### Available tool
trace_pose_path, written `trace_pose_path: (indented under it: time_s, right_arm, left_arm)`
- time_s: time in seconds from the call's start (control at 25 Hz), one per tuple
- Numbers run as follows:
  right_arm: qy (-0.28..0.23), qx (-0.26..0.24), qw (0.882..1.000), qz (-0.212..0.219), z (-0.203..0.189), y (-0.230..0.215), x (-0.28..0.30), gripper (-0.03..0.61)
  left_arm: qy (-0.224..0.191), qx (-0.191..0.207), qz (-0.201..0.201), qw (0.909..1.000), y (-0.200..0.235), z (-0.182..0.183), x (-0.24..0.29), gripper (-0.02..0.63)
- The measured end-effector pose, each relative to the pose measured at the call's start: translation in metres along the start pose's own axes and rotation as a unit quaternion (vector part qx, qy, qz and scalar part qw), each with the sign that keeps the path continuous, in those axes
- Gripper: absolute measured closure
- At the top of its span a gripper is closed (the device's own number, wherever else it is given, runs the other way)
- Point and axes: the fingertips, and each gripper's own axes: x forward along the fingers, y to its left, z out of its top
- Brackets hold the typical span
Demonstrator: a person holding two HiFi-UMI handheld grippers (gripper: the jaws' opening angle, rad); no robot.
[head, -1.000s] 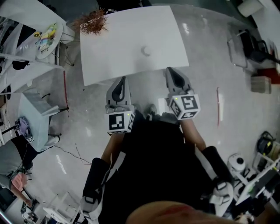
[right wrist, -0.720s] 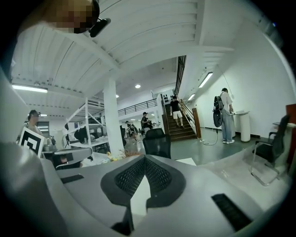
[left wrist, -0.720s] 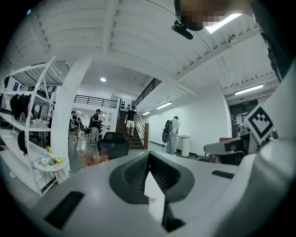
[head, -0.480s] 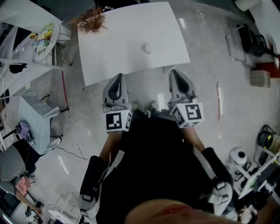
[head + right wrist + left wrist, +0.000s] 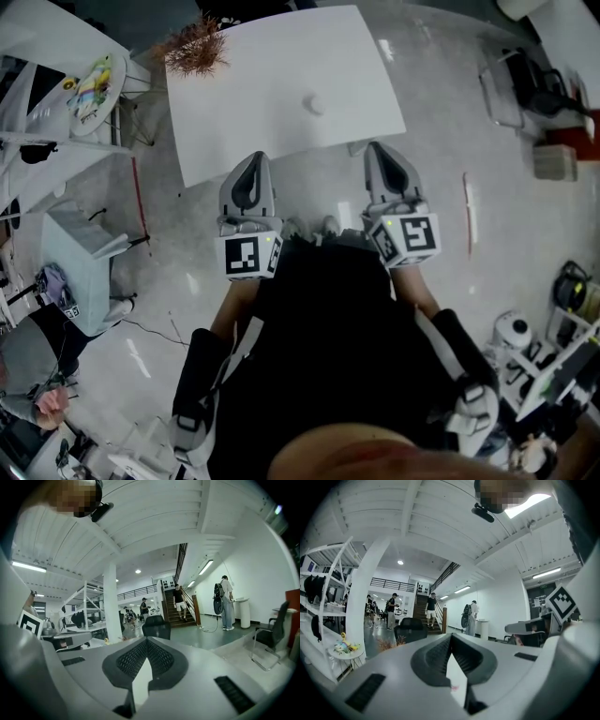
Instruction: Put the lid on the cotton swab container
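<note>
Head view, largest first.

- White table point(image 5: 281, 84), upper centre of frame, mostly bare. A dry reddish plant point(image 5: 195, 45) sits at its upper-left corner.
- Person standing at the table's lower edge, dark clothing filling the lower centre.
- Left gripper point(image 5: 252, 162) at centre-left and right gripper point(image 5: 379, 151) at centre-right. Both are held off the table, noses at its lower edge.
- Jaws: in each gripper view the pads are pressed together with nothing between them, left point(image 5: 451, 654) and right point(image 5: 146, 659). Both views look out across the room, not at the table.
- Small white round thing point(image 5: 314, 104) sits alone at table centre, well apart from both grippers. Presumably the cotton swab container or its lid, but too small to tell which, or whether two pieces are there.

Step, as a judgement: pre-approach, nothing grasped and the lid not yet handled. The next move calls for tipping both grippers down toward the table, spreading one pair of jaws and reaching to frame centre.

Orientation: it reads as a round blob from above. No long axis or facing direction is legible.
</note>
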Motion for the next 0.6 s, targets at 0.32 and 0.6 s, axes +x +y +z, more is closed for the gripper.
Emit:
trace_pose_path:
  time_s: [0.32, 0.6]
  right_arm:
    - [-0.001, -0.002, 1.000, -0.004, -0.0019, 0.0060, 0.0007, 0.572]
    - [0.001, -0.006, 1.000, -0.007, -0.0032, 0.0073, -0.0022, 0.572]
  left_arm:
    - [-0.007, -0.015, 0.000, 0.9999, 0.0006, 0.0026, -0.0065, 0.607]
    - [-0.006, -0.011, -0.005, 0.9999, -0.0015, 0.0018, -0.0099, 0.607]
